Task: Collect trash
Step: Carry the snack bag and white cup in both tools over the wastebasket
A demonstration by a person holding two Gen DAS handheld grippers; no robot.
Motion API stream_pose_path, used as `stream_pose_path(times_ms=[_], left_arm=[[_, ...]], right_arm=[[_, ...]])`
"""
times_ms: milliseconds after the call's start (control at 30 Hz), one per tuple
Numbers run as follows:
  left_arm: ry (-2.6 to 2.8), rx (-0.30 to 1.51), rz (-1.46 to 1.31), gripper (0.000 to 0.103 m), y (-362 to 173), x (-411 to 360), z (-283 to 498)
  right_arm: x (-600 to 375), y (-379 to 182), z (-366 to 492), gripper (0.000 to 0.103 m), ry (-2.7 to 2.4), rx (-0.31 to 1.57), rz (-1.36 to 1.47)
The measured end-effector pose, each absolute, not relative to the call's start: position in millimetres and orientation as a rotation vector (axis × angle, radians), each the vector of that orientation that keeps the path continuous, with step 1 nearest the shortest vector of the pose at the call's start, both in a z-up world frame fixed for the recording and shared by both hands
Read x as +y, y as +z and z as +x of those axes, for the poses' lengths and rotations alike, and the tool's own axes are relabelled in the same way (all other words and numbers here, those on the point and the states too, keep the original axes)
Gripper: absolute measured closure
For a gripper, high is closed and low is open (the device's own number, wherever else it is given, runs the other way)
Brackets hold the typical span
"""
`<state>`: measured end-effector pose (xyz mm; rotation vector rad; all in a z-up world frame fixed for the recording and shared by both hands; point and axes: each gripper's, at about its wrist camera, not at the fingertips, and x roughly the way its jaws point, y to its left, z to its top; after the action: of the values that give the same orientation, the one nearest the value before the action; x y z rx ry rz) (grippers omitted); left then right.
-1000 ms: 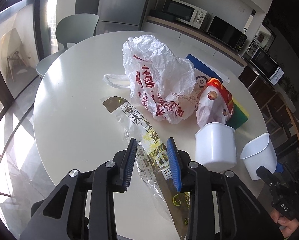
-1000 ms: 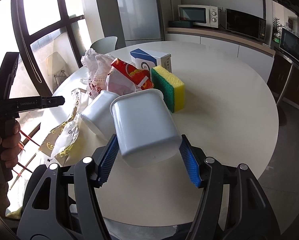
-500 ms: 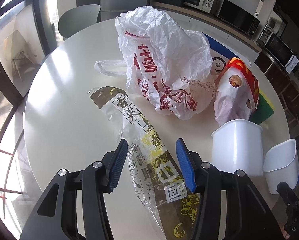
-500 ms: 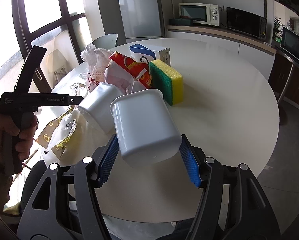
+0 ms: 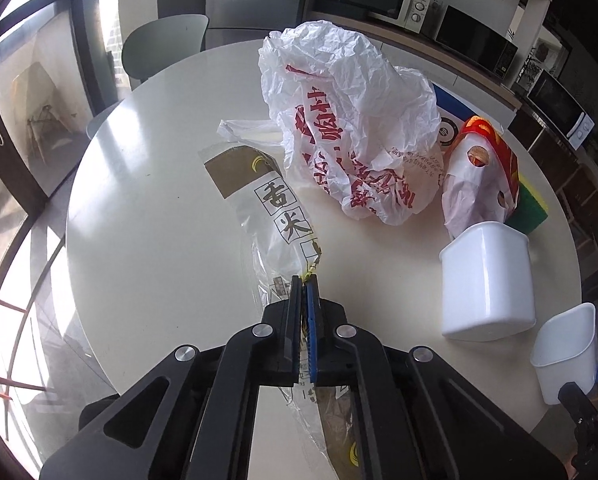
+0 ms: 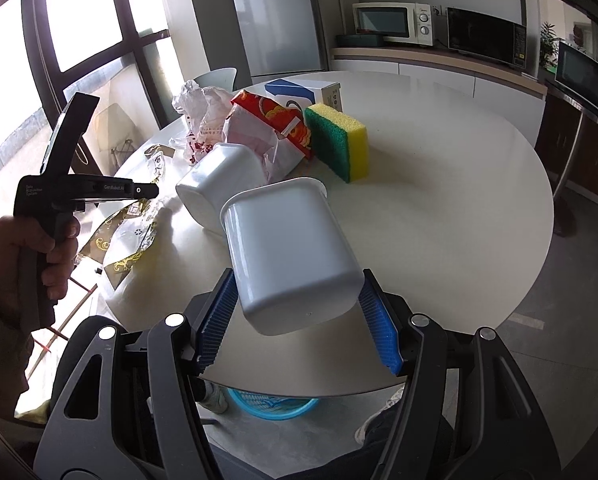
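Observation:
My left gripper (image 5: 303,286) is shut on a long clear-and-brown rice wrapper (image 5: 277,216) that lies on the round white table (image 5: 151,220); the wrapper also shows in the right wrist view (image 6: 131,228), where the left gripper (image 6: 149,190) is at the left. My right gripper (image 6: 297,300) is shut on a white plastic cup (image 6: 287,248), held tilted over the table's near edge; it also shows in the left wrist view (image 5: 565,352). A second white cup (image 5: 489,276) stands upside down on the table. A crumpled white bag with red print (image 5: 351,136) lies behind the wrapper.
A red-and-white paper bag (image 5: 479,176), a green-yellow sponge (image 6: 337,142) and a blue-white box (image 6: 303,94) sit past the cups. A blue basket (image 6: 273,402) is on the floor under the table's near edge. A chair (image 5: 165,46) stands at the far side.
My left gripper moved forward along the wrapper and shut on it; it was open before. The right gripper kept holding the cup and shifted slightly.

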<state>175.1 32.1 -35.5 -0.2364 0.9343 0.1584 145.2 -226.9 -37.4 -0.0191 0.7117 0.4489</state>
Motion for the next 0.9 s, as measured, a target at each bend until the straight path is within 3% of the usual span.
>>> stream_pose_path(times_ms=[433,900], left_arm=[[0.032,0.821,-0.180,0.101,-1.4,22.5,89.9],[-0.018,0.911,-0.077,0.101,-45.1,15.7,8.8]], right_arm=[[-220.9,-33.3,88.9,0.044,0.476,0.696,-0.020],[-208.7,-53.7,32.6,0.044,0.505,0.750,-0.040]])
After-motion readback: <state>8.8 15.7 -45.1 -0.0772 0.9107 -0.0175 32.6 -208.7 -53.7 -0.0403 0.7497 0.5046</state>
